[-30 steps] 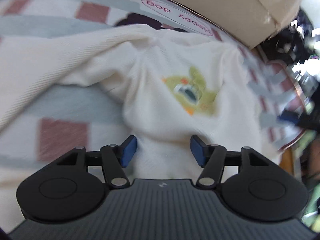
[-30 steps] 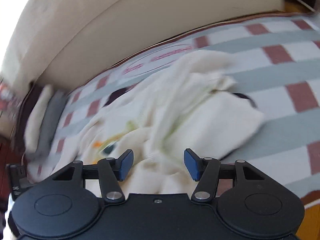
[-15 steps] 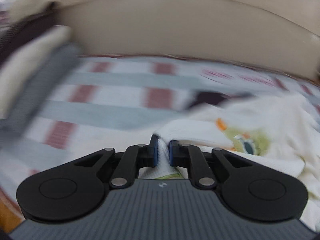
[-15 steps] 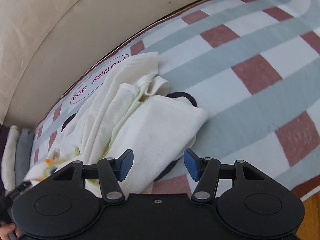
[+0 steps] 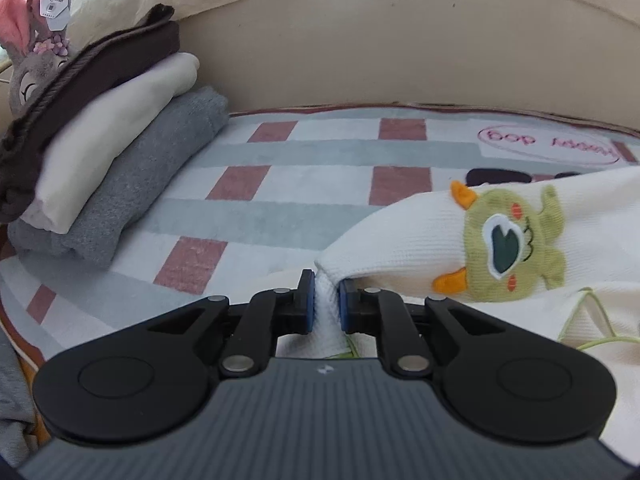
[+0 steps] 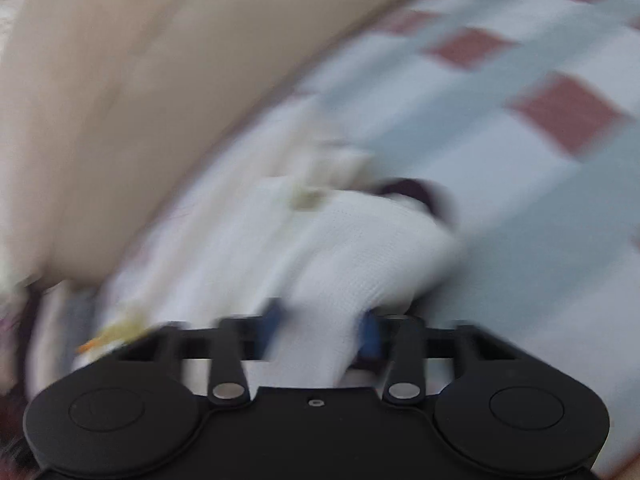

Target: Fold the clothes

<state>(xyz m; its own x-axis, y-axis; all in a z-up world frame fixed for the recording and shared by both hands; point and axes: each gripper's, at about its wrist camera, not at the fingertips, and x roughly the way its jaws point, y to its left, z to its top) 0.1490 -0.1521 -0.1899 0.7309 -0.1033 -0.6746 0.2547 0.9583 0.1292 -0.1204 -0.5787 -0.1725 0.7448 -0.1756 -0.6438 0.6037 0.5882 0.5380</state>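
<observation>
Cream sweater (image 5: 420,232) bunched on checked bedspread (image 5: 280,184) | left gripper (image 5: 324,306) pinching its edge tight, probably to lift | right gripper (image 6: 320,330) blurry, cloth between half-closed fingers, grip unclear

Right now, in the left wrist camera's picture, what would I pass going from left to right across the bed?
Plush rabbit → stack of folded clothes → left tongs pinching the cream garment → green monster patch.
</observation>
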